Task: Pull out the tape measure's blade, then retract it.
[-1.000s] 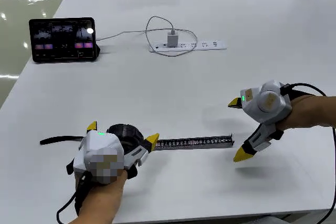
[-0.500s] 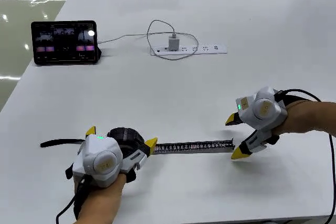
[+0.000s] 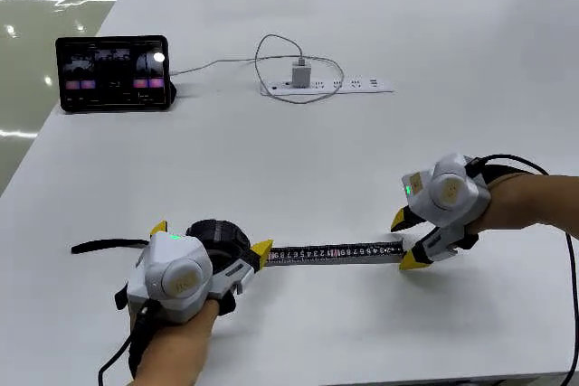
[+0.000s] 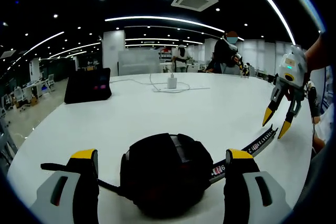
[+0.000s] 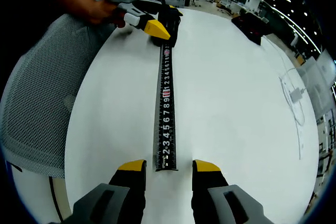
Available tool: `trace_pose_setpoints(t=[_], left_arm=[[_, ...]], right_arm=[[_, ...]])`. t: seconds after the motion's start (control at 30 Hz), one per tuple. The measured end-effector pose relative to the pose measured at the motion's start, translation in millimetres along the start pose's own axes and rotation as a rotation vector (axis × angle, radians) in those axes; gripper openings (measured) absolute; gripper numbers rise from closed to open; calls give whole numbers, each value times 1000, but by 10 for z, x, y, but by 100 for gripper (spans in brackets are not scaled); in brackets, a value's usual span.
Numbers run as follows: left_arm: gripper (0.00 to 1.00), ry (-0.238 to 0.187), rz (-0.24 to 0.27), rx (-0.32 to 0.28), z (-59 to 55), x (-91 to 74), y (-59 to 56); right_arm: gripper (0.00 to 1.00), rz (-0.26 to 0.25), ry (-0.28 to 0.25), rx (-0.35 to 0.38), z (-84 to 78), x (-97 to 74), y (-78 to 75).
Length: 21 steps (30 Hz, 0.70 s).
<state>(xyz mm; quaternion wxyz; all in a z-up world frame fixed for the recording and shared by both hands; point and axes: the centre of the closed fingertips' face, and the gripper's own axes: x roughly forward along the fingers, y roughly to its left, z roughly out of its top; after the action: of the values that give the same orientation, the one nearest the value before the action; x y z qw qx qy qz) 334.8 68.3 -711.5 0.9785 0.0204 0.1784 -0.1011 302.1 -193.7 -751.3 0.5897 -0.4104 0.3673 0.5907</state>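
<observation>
The black tape measure case (image 3: 217, 234) lies on the white table (image 3: 362, 160) between the jaws of my left gripper (image 3: 210, 235). Those jaws stand wide on either side of the case (image 4: 165, 174), with small gaps showing, so the gripper is open. The blade (image 3: 335, 251) runs out flat to the right across the table. Its end lies between the jaws of my right gripper (image 3: 406, 241), which is open, and the yellow tips flank the blade's end hook (image 5: 166, 165) without touching it. In the right gripper view the blade (image 5: 166, 98) leads straight away to the case (image 5: 169, 22).
A tablet (image 3: 113, 71) stands at the far left. A white power strip (image 3: 339, 85) with a charger and looped cable (image 3: 298, 68) lies at the back. A black strap (image 3: 104, 244) trails left from the case. The table's front edge is close below both hands.
My right gripper has come down and left to the blade's end, and its jaws have narrowed around it. The left gripper, case and blade have stayed put.
</observation>
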Motion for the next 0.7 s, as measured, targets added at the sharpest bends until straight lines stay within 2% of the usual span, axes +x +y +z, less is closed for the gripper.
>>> trace_pose_setpoints(t=[0.2, 0.33, 0.43, 0.7], left_arm=[[99, -11, 3, -3, 21, -4, 12], [99, -10, 11, -9, 21, -7, 38], [99, -12, 12, -10, 27, -9, 41], [99, -11, 6, -10, 19, -1, 19]], right_arm=[[22, 19, 8, 9, -39, 23, 13], [20, 21, 4, 9, -34, 16, 9], [13, 34, 6, 4, -45, 19, 35], [13, 44, 28, 12, -33, 32, 30]])
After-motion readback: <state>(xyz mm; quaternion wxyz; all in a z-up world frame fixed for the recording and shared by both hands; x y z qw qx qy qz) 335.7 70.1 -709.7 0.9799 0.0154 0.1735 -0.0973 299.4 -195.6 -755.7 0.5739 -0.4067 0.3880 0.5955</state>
